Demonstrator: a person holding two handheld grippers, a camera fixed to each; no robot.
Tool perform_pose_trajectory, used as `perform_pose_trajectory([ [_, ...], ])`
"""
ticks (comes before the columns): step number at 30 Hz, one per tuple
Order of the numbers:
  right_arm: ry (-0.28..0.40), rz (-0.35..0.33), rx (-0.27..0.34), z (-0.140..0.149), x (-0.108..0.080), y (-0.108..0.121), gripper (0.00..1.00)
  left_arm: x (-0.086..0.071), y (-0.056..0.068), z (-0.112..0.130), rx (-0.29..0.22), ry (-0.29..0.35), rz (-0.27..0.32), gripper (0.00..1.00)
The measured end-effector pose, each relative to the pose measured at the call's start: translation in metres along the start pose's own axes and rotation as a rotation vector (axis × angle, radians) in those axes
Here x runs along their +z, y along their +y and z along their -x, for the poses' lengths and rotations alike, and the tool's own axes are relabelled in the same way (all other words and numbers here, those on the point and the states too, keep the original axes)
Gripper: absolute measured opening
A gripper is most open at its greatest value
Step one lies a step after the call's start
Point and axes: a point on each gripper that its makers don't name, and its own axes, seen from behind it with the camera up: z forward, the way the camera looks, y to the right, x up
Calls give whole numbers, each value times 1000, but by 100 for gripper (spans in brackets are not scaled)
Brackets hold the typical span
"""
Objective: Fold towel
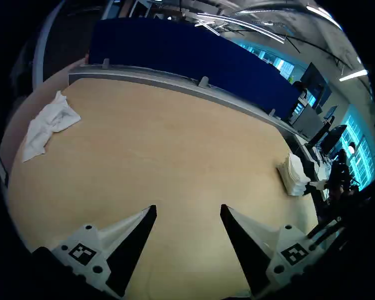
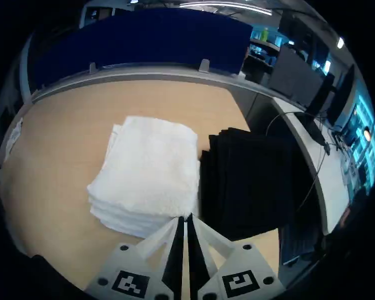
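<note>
In the left gripper view a crumpled white towel (image 1: 46, 124) lies at the far left of the wooden table (image 1: 177, 150), and a stack of folded white towels (image 1: 293, 175) sits at the table's right edge. My left gripper (image 1: 187, 212) hangs open above the bare table, well apart from both. In the right gripper view my right gripper (image 2: 186, 218) is shut with nothing between its fingers, its tips just at the near edge of the folded white stack (image 2: 147, 172).
A stack of folded black towels (image 2: 250, 180) sits right beside the white stack. A blue partition (image 1: 187, 60) with a grey rail runs along the table's far edge. Desks with monitors (image 1: 317, 125) and cables stand beyond the right side.
</note>
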Motion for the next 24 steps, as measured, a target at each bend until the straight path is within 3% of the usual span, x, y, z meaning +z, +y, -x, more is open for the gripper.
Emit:
perform_pose_trajectory([
  [12,-51,35,44,18,20,1,4,-1,2,3,8,-2,-3,95],
  [24,17,52,51,10,-1,1,15,-2,5,2,9,0,5,95],
])
